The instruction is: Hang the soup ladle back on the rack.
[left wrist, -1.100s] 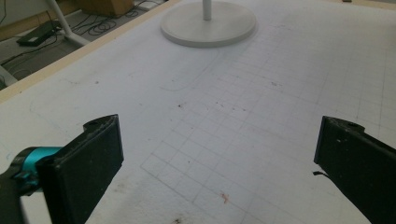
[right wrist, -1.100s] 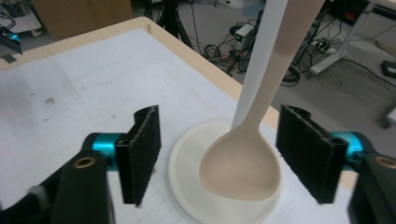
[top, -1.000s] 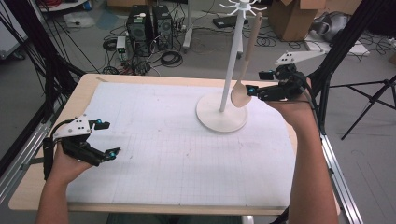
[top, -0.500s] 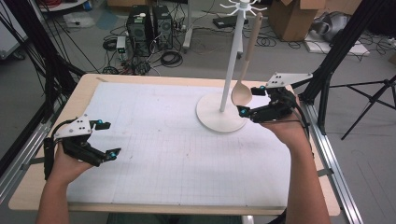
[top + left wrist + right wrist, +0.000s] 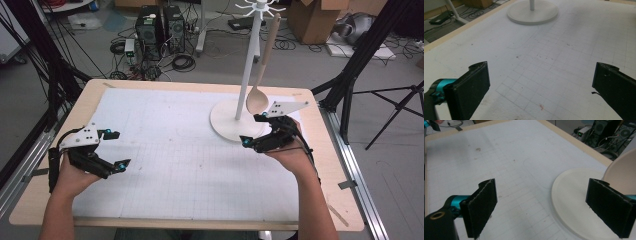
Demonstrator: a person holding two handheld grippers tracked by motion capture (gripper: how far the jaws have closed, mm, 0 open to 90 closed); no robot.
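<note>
Left gripper (image 5: pixel 114 149) near bench (image 5: pixel 165 85) front-left edge, jaws wide apart, nothing between, hovers over white gridded mat (image 5: pixel 175 150); likely parked. Right gripper (image 5: pixel 254 131) jaws also apart, empty, just beside round base of white hook stand (image 5: pixel 248 70). Farther: pale wooden spoon (image 5: pixel 263 65) hangs from top hook, bowl down, probably stored there.

Wooden spoon (image 5: pixel 262 75) hangs on white stand (image 5: pixel 240 120), right tongs (image 5: pixel 254 129) near.

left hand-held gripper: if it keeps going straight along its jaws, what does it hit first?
Likely just the gridded mat: the left hand-held gripper, jaws open, points down at bare mat. The white stand base lies farther along, depth unclear.
</note>
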